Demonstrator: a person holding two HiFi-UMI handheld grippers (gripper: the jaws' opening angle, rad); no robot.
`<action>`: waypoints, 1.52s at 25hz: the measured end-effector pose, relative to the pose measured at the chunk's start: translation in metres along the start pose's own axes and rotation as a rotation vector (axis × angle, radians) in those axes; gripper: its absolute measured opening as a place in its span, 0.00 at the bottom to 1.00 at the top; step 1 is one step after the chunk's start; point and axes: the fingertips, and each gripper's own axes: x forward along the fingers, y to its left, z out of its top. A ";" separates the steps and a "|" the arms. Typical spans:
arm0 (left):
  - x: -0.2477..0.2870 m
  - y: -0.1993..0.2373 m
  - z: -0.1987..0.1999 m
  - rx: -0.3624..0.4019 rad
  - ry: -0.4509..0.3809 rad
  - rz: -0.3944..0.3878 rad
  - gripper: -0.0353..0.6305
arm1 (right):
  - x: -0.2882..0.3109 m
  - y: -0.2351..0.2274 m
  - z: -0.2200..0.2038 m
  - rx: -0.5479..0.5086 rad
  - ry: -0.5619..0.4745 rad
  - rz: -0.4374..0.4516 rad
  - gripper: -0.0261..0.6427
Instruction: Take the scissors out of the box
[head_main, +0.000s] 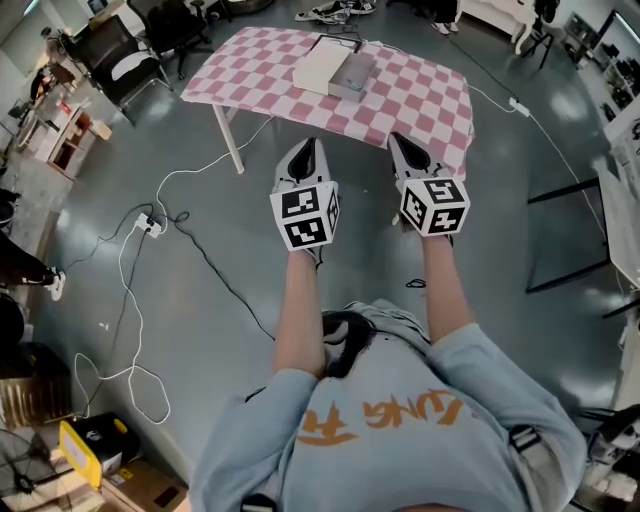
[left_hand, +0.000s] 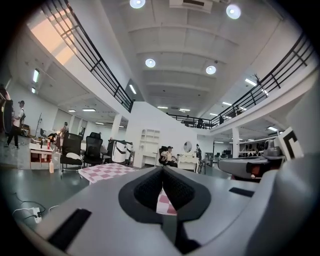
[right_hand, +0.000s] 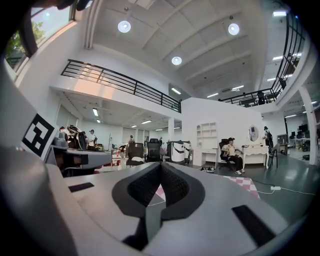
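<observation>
Lying on bench: flat white rectangular box (head_main: 322, 65), mid pink-and-white checked bench (head_main: 420, 100); long axis runs near edge to far edge, far end leaning right.
Left tongs (head_main: 310, 146) (left_hand: 162, 171): clenched, empty, short of bench.
Right tongs (head_main: 399, 141) (right_hand: 161, 166): clenched, empty, alongside.

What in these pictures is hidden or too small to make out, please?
- Scissors: seen in no view. The head view shows the box too small to tell its contents or whether it is open.
- Box in both gripper views: hidden behind the shut left gripper and right gripper. Only a slip of checked tablecloth shows between the pads.
</observation>
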 end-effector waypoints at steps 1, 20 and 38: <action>0.000 0.001 -0.002 -0.004 0.002 0.001 0.08 | 0.000 0.001 0.000 0.001 0.000 0.002 0.03; 0.005 0.027 0.008 -0.052 -0.039 0.057 0.08 | 0.014 -0.008 0.018 -0.018 -0.007 0.008 0.03; 0.104 0.048 0.023 -0.043 -0.105 0.060 0.08 | 0.114 -0.083 0.014 0.048 -0.014 0.015 0.03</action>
